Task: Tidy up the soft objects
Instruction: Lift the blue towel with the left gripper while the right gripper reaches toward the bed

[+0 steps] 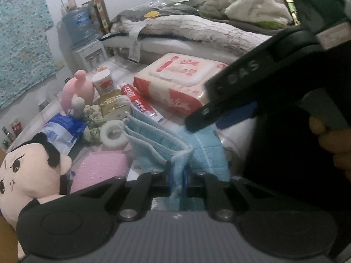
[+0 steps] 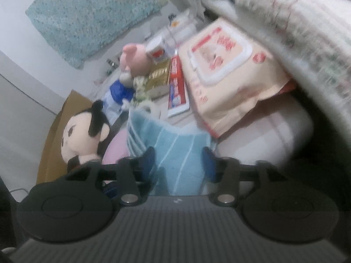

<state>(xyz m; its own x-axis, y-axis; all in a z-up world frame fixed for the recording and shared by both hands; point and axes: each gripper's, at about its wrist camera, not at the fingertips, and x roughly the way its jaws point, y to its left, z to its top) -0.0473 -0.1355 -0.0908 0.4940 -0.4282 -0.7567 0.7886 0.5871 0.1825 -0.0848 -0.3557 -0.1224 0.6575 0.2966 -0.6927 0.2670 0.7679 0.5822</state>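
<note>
- Closest in, left gripper (image 1: 177,182) is clamped tight on a bunched edge of the blue towel (image 1: 158,144); the cloth rises from between the pads and fans away in folded layers.
- Right gripper (image 2: 177,160) straddles the same blue towel (image 2: 173,153), jaws part-way apart. The pads flank the cloth, yet whether they press on it I cannot tell; the view is smeared.
- Judgement: a fold is under way. To do it well, keep the left pinch firm, close the right on one clean edge rather than a wad, then draw the edges level before laying down.
- Towel hangs over a pink mat (image 1: 98,171) on the surface; a white tape roll (image 1: 114,134) lies just beyond its far fold.
- Plush doll (image 1: 28,171) sits left of the towel, near enough to snag. Steer the fold away from it.
- Farther on: toothpaste tube (image 1: 140,103) and wipes pack (image 1: 175,83) lie side by side, apart from the cloth.
- Beyond, a pink plush (image 1: 77,87), then heaped bedding (image 1: 197,28) at the back.
</note>
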